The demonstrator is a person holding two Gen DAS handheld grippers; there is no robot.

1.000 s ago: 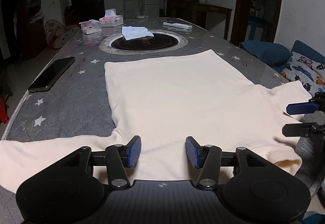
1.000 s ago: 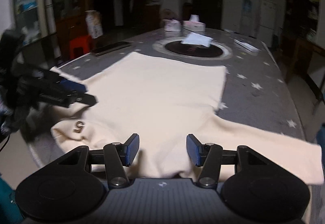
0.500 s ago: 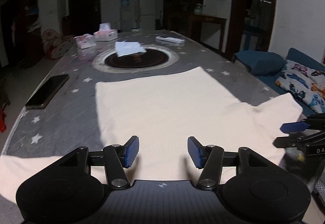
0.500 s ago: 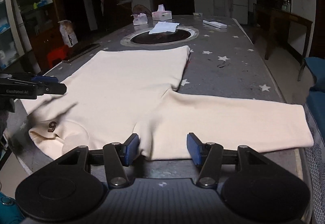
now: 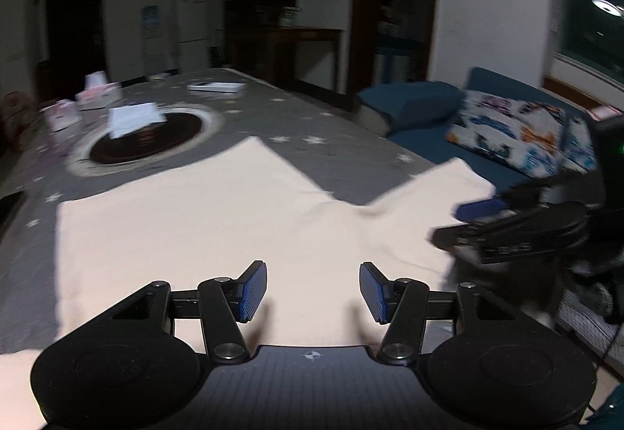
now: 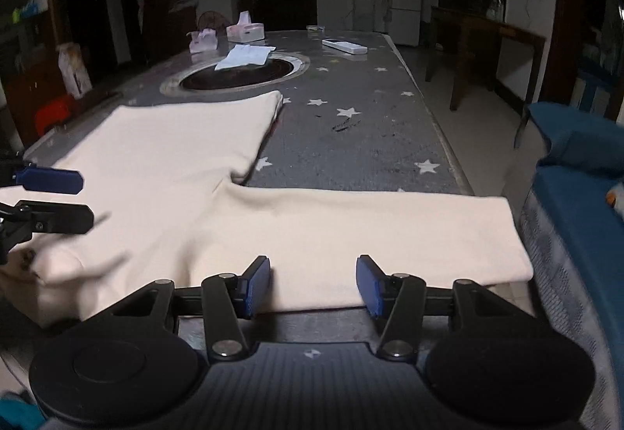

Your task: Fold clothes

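A cream long-sleeved top lies spread flat on a grey, star-patterned table, its body running toward the dark round inset at the table's middle and one sleeve stretched straight along the near edge toward a blue sofa. The right gripper hangs just above that sleeve with its blue pads apart and only bare cloth showing between them — the jaws have just been closing a little, yet they press on nothing. The left gripper hovers over the garment's near part, close to the collar end, its jaws likewise parted and empty. Each gripper shows at the edge of the other's view, near the sweater's neck region. Farther back on the table sit two pink tissue boxes, a folded white cloth at the inset's rim and a white remote. A patterned cushion rests on the sofa — the left wrist view is blurred.
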